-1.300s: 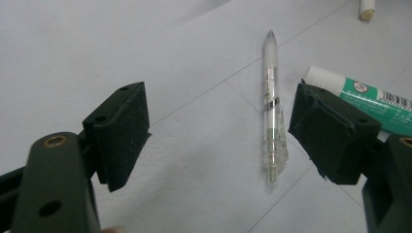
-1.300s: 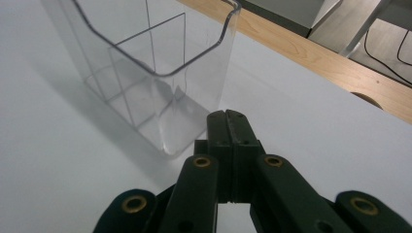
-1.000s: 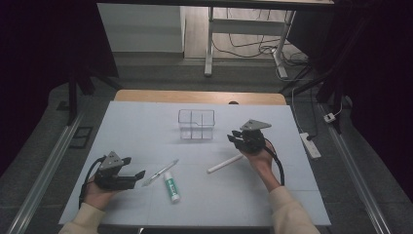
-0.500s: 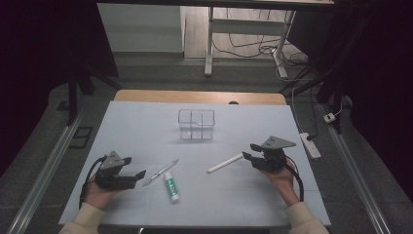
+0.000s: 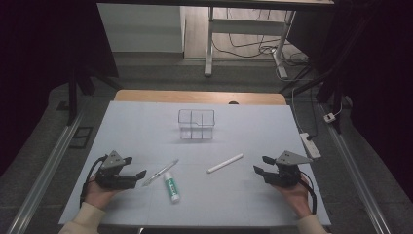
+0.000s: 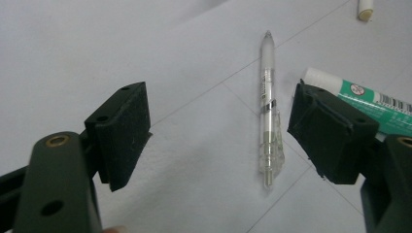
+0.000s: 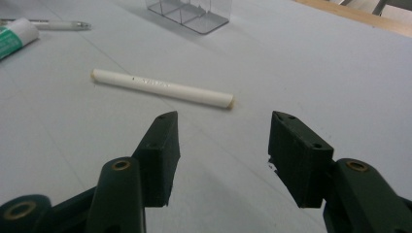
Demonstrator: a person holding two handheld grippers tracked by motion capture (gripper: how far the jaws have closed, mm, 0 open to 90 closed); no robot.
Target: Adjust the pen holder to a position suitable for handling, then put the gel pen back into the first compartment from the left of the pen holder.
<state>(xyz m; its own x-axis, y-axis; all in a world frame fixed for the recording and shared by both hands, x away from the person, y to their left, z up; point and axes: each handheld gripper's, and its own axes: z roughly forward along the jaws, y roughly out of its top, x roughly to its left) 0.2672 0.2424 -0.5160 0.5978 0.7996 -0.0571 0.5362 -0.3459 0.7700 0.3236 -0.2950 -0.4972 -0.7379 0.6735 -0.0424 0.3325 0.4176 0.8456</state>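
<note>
So from the high view both grippers sit low on the counter (image 5: 146, 122), wide apart from each other, each in a hand. The left gripper (image 5: 139, 176) has its jaws spread with nothing between them, and the clear pen (image 5: 160, 171) lies just past its tips. The left gripper view gives way more detail: the clear pen (image 6: 268, 121) runs lengthwise ahead between the two pads, closer to the right-hand one, not touching either as far as I can tell, tip pointing away. The glue stick (image 6: 374, 104) with the green label pokes out from behind that same right-hand jaw.

The right gripper (image 5: 261, 165) is also open and empty. Its own view shows the white stick (image 7: 163, 87) lying crosswise just ahead of the jaws, apart from them, with small print on it that's too blurry to read. Further out sits the clear divided box (image 7: 192, 12), and the high view shows its compartments (image 5: 196, 124) better, well ahead of both grippers.
</note>
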